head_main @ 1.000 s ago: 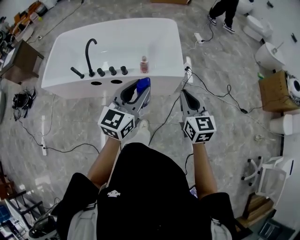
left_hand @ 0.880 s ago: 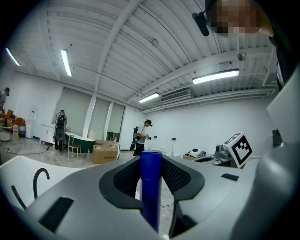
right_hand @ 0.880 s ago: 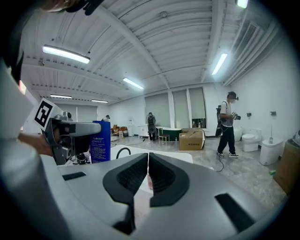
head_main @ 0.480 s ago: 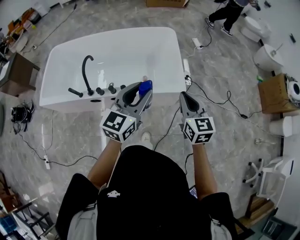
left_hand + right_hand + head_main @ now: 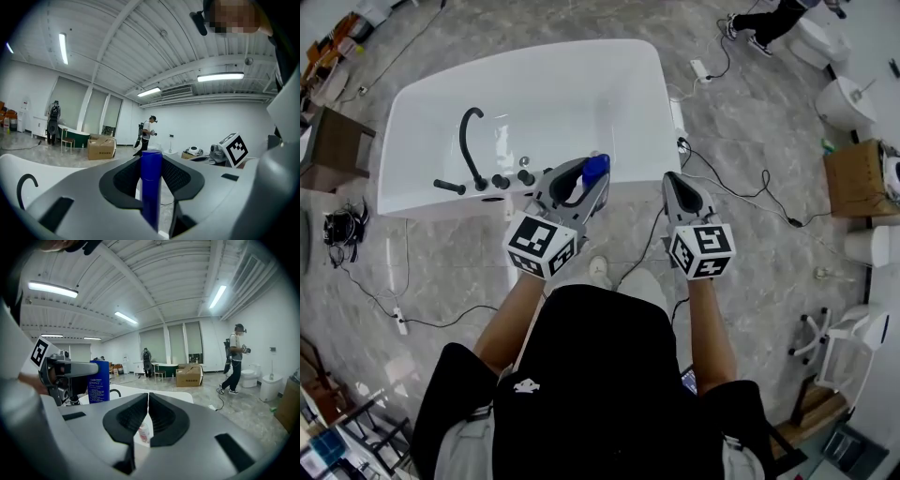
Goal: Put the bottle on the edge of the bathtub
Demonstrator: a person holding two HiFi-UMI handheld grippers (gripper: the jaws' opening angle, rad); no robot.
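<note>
Clamped upright in the left gripper [image 5: 578,184], the tall blue cylindrical plastic bottle [image 5: 594,169] has been carried up to the white oval bathtub [image 5: 403,187] and now hangs over its near rim at twelve o'clock, seemingly ready to set down, while the right gripper [image 5: 677,185] is pinched together, empty.

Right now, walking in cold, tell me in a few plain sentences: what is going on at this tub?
A person stands at a white bathtub with a gripper in each hand. The left gripper is shut on an upright blue bottle, held near the tub's near rim, right of the black faucet, and not yet set down. The right gripper is shut and empty. A small bottle already stands on the tub.
</note>
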